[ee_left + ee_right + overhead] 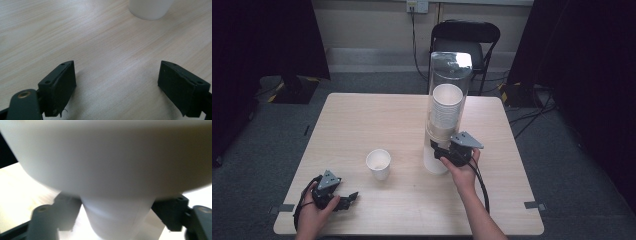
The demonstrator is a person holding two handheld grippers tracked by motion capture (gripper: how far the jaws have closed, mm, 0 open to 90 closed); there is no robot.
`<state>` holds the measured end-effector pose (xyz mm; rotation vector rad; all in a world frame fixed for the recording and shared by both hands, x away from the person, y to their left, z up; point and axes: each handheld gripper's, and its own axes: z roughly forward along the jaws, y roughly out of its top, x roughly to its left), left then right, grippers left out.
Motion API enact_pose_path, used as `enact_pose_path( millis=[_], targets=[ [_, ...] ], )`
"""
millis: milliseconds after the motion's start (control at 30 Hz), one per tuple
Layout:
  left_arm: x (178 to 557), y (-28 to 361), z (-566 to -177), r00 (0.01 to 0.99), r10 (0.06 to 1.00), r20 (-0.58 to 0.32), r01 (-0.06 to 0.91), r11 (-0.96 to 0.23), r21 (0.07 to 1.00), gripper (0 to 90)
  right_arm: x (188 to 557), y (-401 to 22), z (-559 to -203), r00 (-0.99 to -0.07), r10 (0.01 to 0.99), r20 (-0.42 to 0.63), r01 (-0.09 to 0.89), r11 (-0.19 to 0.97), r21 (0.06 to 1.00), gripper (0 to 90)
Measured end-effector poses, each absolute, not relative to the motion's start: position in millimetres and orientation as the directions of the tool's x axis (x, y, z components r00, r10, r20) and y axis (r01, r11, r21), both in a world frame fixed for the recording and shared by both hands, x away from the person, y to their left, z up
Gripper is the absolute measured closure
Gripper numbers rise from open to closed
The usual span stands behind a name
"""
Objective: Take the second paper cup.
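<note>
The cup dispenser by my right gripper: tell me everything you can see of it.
The cup dispenser is a tall clear tube standing upright on the table, right of centre, holding a stack of white cups above a white base. The right gripper reaches its bottom, jaws either side of a white cup poking out below.

We see the left hand point(314, 209) low at the near left of the high view, curled around the left gripper point(348, 199), whose jaws stand wide apart and point rightward with nothing between them (its own view shows the same broad gap). The right forearm point(479, 215) reaches forward and up from the bottom edge, the right hand point(463, 172) gripping the right gripper point(437, 151). Its jaws sit on either side of a narrow white form, at its flanks, though contact is too blurred to judge.
</note>
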<state>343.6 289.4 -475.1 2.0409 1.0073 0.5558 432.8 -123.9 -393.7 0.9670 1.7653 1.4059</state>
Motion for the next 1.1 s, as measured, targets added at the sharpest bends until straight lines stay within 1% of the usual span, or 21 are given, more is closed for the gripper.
enact_pose_path(
  millis=[67, 100, 200, 333, 1100],
  targets=[
    [343.6, 289.4, -475.1, 0.591, 0.806, 0.043, 0.466, -0.384, 0.797, 14.4, 432.4, -123.3, -388.4, -0.498, 0.866, -0.052, 0.145, 0.143, 0.979, 27.1],
    [343.6, 289.4, -475.1, 0.591, 0.806, 0.043, 0.466, -0.384, 0.797, 14.4, 433.5, -123.5, -387.5, -0.506, 0.859, -0.072, 0.146, 0.168, 0.975, 29.5],
    [343.6, 289.4, -475.1, 0.591, 0.806, 0.043, 0.466, -0.384, 0.797, 14.4, 433.7, -126.0, -391.2, -0.514, 0.852, -0.101, 0.133, 0.195, 0.972, 31.7],
    [343.6, 289.3, -475.2, 0.590, 0.806, 0.043, 0.465, -0.383, 0.798, 14.4, 432.4, -127.4, -397.9, -0.513, 0.852, -0.104, 0.100, 0.180, 0.979, 33.0],
    [343.5, 289.2, -475.3, 0.590, 0.806, 0.043, 0.465, -0.383, 0.798, 14.4, 431.8, -126.1, -398.4, -0.502, 0.859, -0.099, 0.124, 0.185, 0.975, 33.9]
  ],
)
